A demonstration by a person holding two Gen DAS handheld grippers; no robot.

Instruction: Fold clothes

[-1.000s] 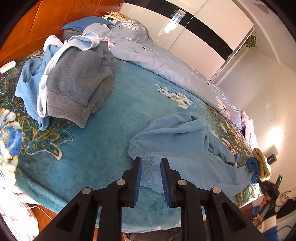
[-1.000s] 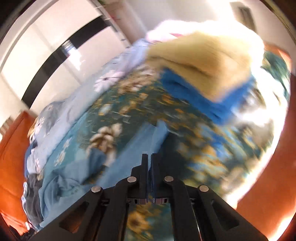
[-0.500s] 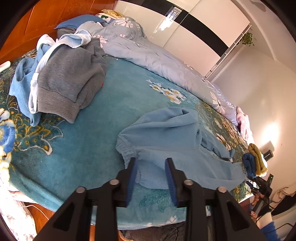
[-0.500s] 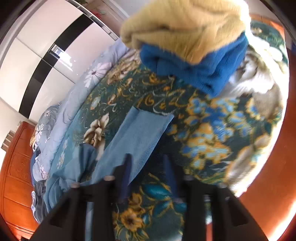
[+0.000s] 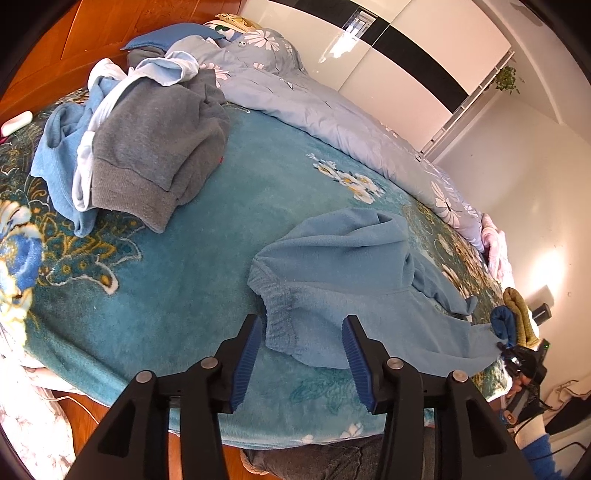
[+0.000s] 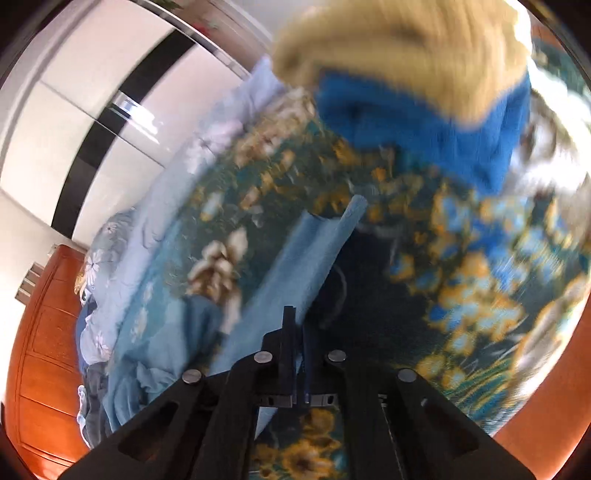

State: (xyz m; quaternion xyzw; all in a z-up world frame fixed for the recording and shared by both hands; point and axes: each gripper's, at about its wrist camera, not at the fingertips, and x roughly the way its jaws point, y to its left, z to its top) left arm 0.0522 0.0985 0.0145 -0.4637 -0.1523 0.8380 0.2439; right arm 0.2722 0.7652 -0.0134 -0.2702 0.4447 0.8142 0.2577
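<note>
Left claw [image 5: 302, 354] has opened over the light-blue trousers [image 5: 354, 280].

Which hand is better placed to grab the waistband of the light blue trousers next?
Left. The left tongs have just been opening and straddle the waistband of the light blue trousers, pads not yet pressing. The right tongs are shut at the far leg end, in blur.

home bedroom, bed [image 5: 155, 295] with teal floral blanket, blue floral duvet [image 5: 314, 107], wooden headboard [image 5: 110, 33], glossy wardrobe doors [image 5: 406, 48], loose clothes pile [image 5: 147, 147]
</note>
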